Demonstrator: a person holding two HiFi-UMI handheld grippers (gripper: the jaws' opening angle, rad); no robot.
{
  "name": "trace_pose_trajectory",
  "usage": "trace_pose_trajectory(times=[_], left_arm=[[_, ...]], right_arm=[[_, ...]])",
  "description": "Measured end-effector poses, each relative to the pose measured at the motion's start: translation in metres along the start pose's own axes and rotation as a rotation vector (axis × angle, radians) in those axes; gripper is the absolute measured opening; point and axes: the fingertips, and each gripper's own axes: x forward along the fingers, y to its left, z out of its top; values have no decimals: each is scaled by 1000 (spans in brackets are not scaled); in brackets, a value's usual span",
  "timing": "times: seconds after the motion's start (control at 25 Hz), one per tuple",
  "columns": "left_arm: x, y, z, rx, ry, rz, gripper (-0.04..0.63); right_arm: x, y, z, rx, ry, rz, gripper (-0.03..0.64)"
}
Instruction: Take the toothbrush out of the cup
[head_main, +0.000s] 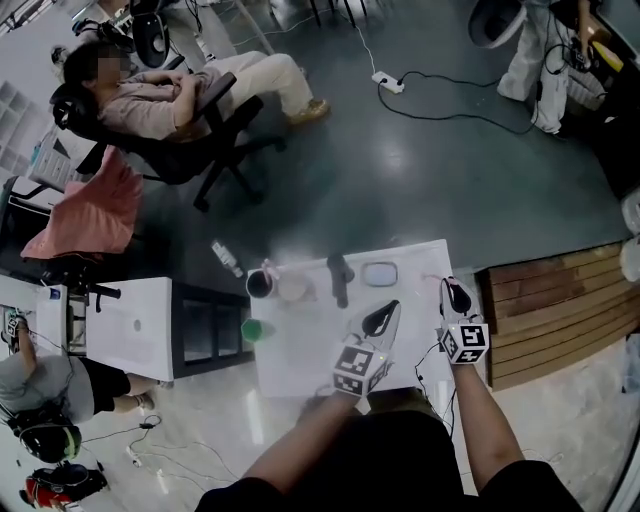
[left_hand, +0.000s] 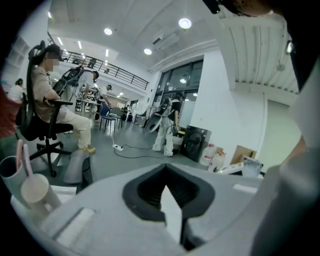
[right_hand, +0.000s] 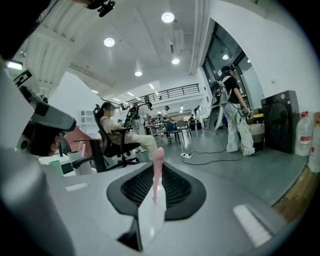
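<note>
On the white worktop (head_main: 310, 355), three cups are counted at the far left: a dark cup (head_main: 260, 284), a pale cup (head_main: 295, 288) just beside it, and a green cup (head_main: 253, 330) at the left edge. Two further items lie at the far side: one dark item (head_main: 340, 280) and one rounded pale item (head_main: 380, 273), neither identifiable. Two tongs are in view. On the left tongs (left_hand: 167, 200) the jaws are together with nothing between them, over the near middle of the worktop. The right tongs (right_hand: 152, 205) are clamped on one pink toothbrush (right_hand: 158, 162). It stands upright between the jaws, clear of every cup, at the worktop's right edge. A second brush (left_hand: 21, 156), also pink, stands in one cup at the left. Two persons are noted beyond: a seated person (head_main: 170, 100) and a standing person (head_main: 530, 50).
</note>
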Motion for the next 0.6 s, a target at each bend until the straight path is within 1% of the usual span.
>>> trace_pose_trajectory(times=[0.12,0.28,0.4,0.6], left_arm=[[1,-4,-3,-7,6,-6,2],[-1,-6,-9,-10,16,-17,2],[-3,-4,-15,-16,25,-15,2],[-6,-9,-19,-12,28,-17,2]], right_arm=[[-11,-2,-15,49,13,1,54],[-21,-8,-37,91,44,-32,43],[-22,-13,-56,127,81,-57,37],[-30,-16,-85,220,148,-82,35]])
